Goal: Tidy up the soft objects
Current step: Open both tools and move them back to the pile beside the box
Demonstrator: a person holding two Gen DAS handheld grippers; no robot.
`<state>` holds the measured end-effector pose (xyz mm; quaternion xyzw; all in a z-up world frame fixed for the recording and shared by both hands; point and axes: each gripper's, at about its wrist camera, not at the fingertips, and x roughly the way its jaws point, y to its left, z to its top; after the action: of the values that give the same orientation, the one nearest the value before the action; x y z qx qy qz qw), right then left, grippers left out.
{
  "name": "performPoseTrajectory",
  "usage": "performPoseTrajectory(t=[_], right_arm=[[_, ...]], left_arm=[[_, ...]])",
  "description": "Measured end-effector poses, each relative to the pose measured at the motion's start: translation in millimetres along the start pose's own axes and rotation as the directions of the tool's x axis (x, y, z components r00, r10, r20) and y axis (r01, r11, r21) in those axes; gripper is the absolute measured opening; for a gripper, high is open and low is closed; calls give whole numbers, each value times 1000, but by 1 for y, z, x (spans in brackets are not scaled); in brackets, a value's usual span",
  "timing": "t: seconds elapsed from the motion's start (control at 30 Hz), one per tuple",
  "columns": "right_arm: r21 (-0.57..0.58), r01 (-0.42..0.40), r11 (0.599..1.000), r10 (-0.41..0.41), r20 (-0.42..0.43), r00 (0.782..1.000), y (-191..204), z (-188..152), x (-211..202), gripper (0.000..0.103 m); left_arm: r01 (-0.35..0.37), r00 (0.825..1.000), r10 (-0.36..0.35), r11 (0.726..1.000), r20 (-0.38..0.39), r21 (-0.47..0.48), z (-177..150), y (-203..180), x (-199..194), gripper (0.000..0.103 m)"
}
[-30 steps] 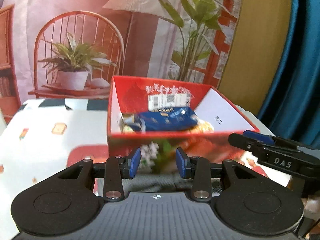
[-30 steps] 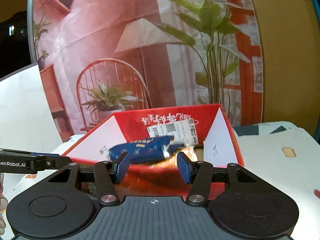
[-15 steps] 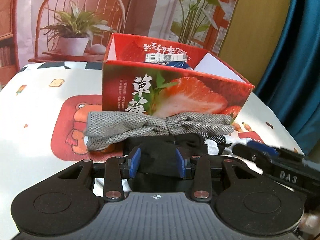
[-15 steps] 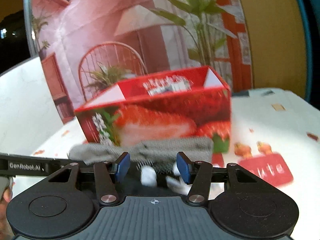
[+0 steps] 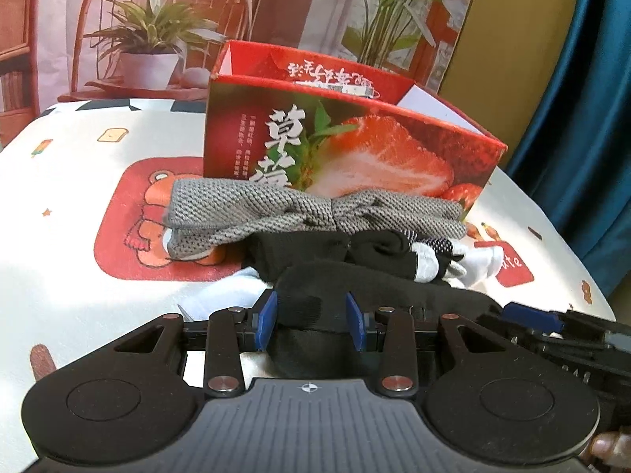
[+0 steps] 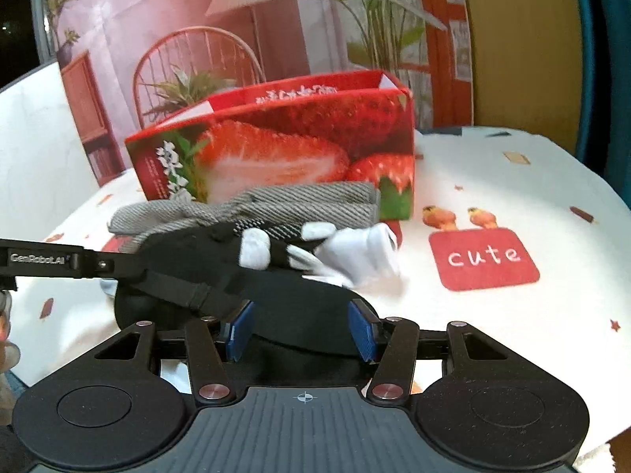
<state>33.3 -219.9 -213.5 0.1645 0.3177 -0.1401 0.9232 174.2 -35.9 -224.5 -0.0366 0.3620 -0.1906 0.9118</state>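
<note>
Snagging looks the likeliest trouble: the soft black fabric piece (image 5: 355,287) lies tangled with the black-and-white socks (image 6: 355,252) and the grey knitted cloth tied at its middle (image 5: 311,209), so a lift on one could drag the others across the printed white tablecloth (image 5: 79,268) or tip them off its near edge.

Both claws stand part-open astride that black piece; the blue pads of the left gripper (image 5: 311,321) sit close to its folds, and whether they already press I cannot tell. The right gripper (image 6: 301,331) stands a little wider, with black cloth bulging between its pads, grip also unclear. A shallow pinch on limp, stretchy fabric may slip out, and the two tools, nearly side by side, could knock together.

The pile rests near the tablecloth's middle, just before the red glossy cardboard strawberry box (image 5: 347,149), the grey cloth touching its front wall. That light, open-topped box might shift if bumped.
</note>
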Motion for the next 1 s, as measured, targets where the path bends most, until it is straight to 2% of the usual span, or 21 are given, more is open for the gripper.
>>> performPoseTrajectory(t=[0.13, 0.27, 0.37, 0.53, 0.63, 0.7, 0.8, 1.0], right_arm=[[14, 29, 999, -29, -2, 1000, -5, -1, 0, 50], [22, 60, 998, -60, -15, 998, -10, -1, 0, 56], [51, 105, 993, -103, -55, 993, -15, -1, 2, 60], [85, 87, 993, -78, -107, 991, -19, -7, 8, 63], [73, 53, 996, -45, -108, 993, -14, -7, 10, 60], [54, 49, 997, -44, -101, 994, -11, -5, 11, 52], [25, 42, 999, -40, -87, 995, -7, -2, 15, 44], [-74, 24, 997, -28, -44, 999, 9, 6, 27, 43]], left_arm=[[-8, 1000, 8, 1000, -19, -8, -3, 2, 4, 40], [-22, 999, 21, 1000, -46, -16, -6, 3, 8, 40], [-32, 997, 30, 999, -66, -26, -8, 6, 11, 40], [-32, 997, 30, 999, -75, -25, -9, 6, 12, 40], [-31, 996, 28, 999, -79, -28, -10, 6, 12, 40], [-35, 996, 32, 999, -82, -34, -10, 7, 11, 40], [-31, 996, 25, 998, -89, -61, -11, 12, 9, 40], [-60, 994, 51, 994, -98, -95, -11, 22, 3, 40]])
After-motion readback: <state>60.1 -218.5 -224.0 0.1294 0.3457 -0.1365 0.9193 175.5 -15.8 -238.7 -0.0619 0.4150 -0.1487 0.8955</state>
